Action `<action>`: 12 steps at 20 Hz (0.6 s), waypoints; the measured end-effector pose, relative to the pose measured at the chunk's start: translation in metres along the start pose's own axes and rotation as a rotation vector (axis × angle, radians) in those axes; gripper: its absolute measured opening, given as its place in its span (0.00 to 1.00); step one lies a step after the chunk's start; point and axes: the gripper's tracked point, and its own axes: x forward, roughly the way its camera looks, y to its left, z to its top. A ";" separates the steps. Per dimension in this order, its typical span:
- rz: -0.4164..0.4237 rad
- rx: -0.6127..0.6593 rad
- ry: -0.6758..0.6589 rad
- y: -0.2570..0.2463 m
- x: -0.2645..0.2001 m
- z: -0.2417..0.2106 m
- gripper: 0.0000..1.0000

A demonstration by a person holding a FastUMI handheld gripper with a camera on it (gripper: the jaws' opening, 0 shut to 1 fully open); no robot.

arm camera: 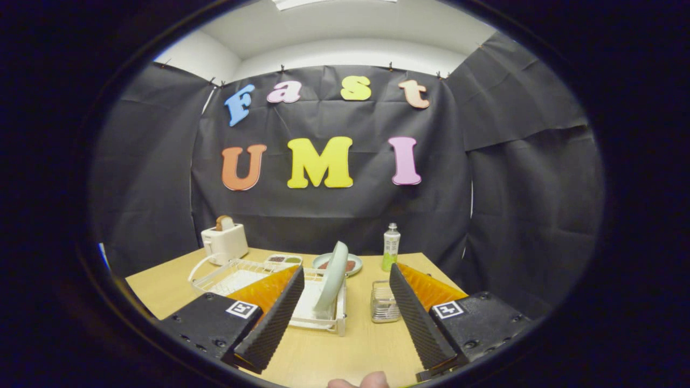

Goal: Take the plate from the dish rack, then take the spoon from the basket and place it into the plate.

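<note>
Gripper [345, 302] fingers spread wide, holding nothing. Plate [332, 276] upright in dish rack [237, 275], just ahead between fingers. Risk: off-centre closing on thin rim, tipping plate or dragging rack.

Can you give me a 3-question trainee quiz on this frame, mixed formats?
1. True or false: the tool is shut on the plate.
2. Multiple choice: how does the plate sit in the dish rack? A) lying flat B) standing on edge C) upside down beside it
3. Fill in: the wire basket stands just ahead of the tool's ____ finger.

Key
1. False. The fingers are spread wide with nothing between them; the plate lies beyond them.
2. B.
3. Right. It is on the table, near the green bottle.
</note>
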 end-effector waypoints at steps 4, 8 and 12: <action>0.067 0.010 0.113 0.011 0.030 0.037 1.00; 0.092 -0.029 0.243 0.019 0.066 0.055 1.00; 0.121 0.025 0.445 0.026 0.113 0.051 1.00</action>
